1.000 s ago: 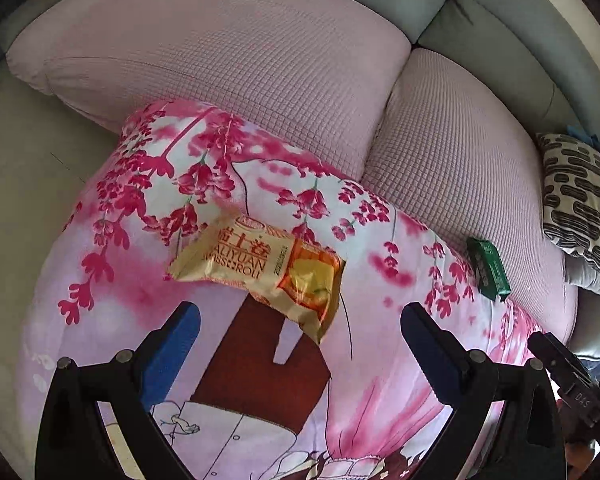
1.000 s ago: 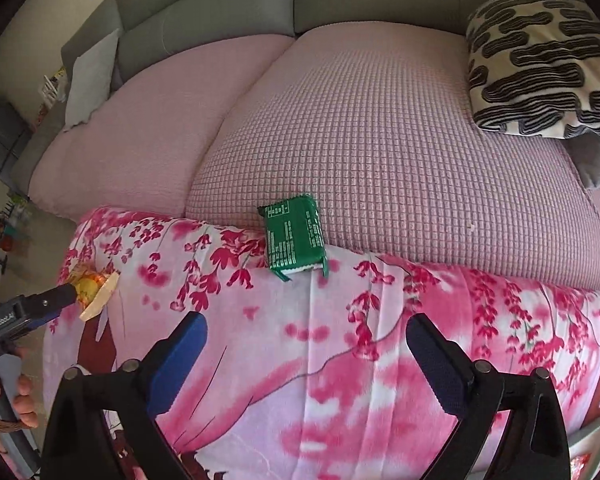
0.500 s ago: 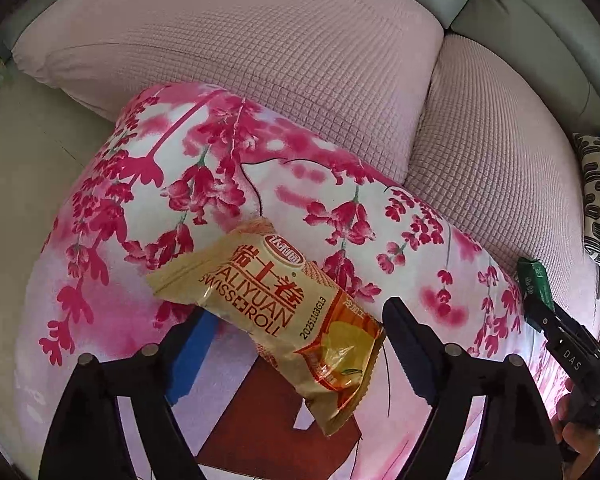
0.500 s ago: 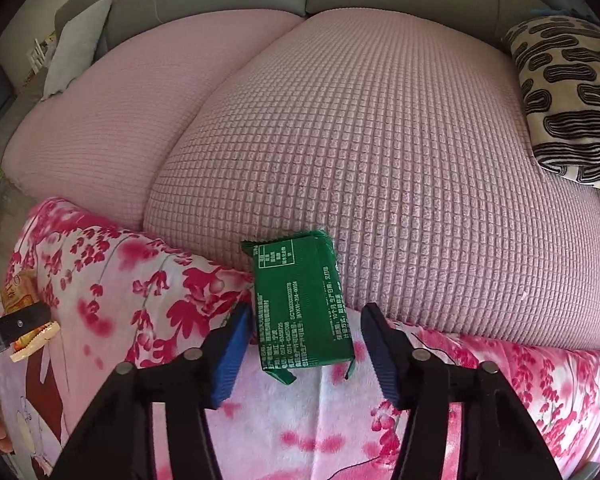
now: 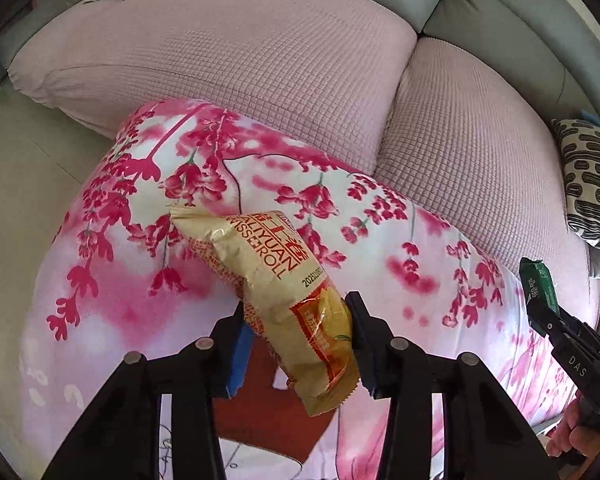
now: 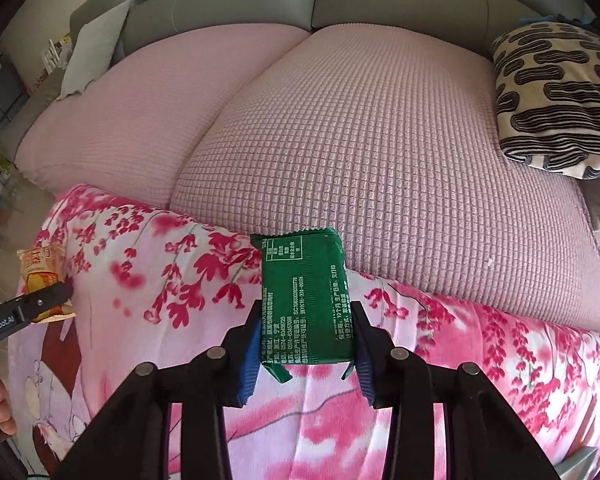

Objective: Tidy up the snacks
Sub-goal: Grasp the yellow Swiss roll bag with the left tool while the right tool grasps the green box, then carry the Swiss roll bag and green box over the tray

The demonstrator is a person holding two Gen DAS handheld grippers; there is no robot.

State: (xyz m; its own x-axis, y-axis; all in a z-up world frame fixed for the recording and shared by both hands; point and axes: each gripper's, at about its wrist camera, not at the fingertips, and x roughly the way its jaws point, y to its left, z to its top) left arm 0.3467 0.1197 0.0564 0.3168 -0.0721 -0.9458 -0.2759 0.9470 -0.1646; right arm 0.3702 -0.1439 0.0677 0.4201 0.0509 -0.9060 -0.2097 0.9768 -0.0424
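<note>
1. Left gripper [image 5: 296,334] has just closed & now pinches the gold Swiss-roll pack [image 5: 276,292] across its lower half. Pack sits between the pads, its top end sticking out well ahead of the tips, its bottom seam hanging back toward the wrist. Pack looks tilted & partly off the floral blanket [image 5: 100,280].
2. Risk: wrapper is slick, puffy foil. Pads squeeze air + film, not the cake, so the pack can slide or pivot out on a fast swing. Squeeze harder & the soft roll inside prob gets crushed.
3. Right gripper [image 6: 306,340] has also just closed, clamped on the green snack packet [image 6: 306,300] by its 2 long edges. Most of the packet pokes fwd past the tips, over the blanket's edge near the pink sofa cushion [image 6: 380,160].
4. Risk: grip is at the packet's near end only, so the long free end can droop or twist. Thin flat pack may buckle between the pads & slip out.
5. Both claws point steeply down at soft bedding. Dipping lower could snag blanket fabric in the pads w/ the snack.
6. In the left view, the right claw is off to the right side, apart for now. Bringing both snacks to 1 spot could knock the claws together.
7. No bin or tray in view, so drop spot is unknown.
</note>
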